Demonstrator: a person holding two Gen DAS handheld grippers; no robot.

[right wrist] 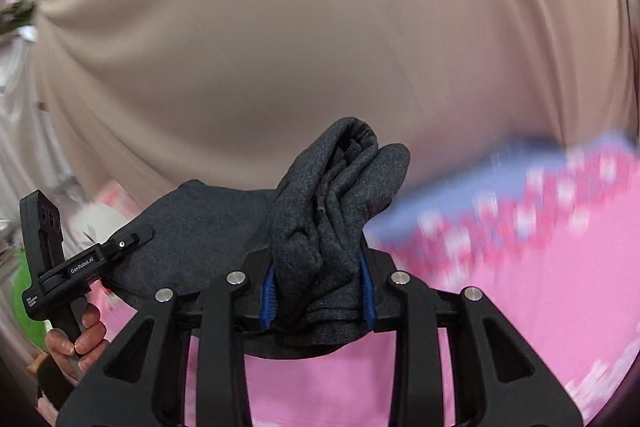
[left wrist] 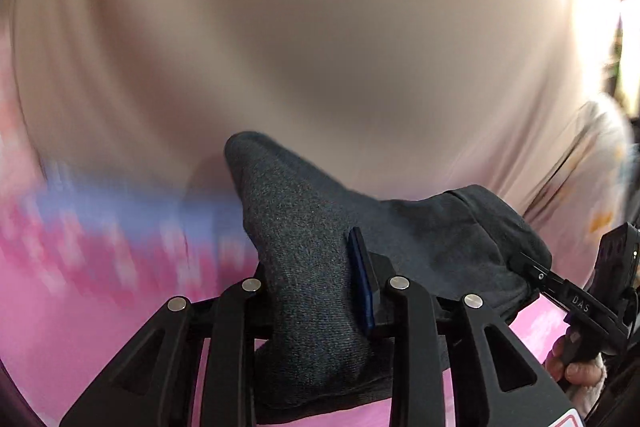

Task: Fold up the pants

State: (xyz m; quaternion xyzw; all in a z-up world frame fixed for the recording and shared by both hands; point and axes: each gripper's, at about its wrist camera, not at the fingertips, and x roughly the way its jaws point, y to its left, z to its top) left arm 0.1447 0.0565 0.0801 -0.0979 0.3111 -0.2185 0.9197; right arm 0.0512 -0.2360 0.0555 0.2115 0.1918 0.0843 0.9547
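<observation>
in the left wrist view i am looking along the left tongs [left wrist: 320,291], and they are pinching a thick bunch of the dark grey pants [left wrist: 304,235]. the cloth is rising in a hump between the pads; the blue pad [left wrist: 362,279] on the right side is pressing into it, while the other pad is hidden behind the fabric. from there the pants are stretching off to the right toward the right tongs [left wrist: 528,263], which are biting the far corner of the same edge. a hand [left wrist: 576,367] is gripping that tool's handle low on the right. below everything the pink sheet [left wrist: 80,327] is lying, blurred, with a blue stripe [left wrist: 132,203] across it. beige cloth [left wrist: 320,27] is filling the far half of the view.

in the right wrist view the right tongs [right wrist: 318,291] are squeezing a gathered, multi-layered wad of the pants [right wrist: 332,195] between both blue pads [right wrist: 268,297]. the fabric is spanning left to the left tongs [right wrist: 136,239], whose tips are closing on the edge, with a hand [right wrist: 80,335] around the handle below. the pants are hanging off the pink sheet [right wrist: 520,307] rather than resting flat.

my reading is that i am holding one end at two points so the width stays taut and the layers stay aligned while carrying it over for a fold. the surroundings are smeared, so i cannot tell how much of the garment is trailing below.
</observation>
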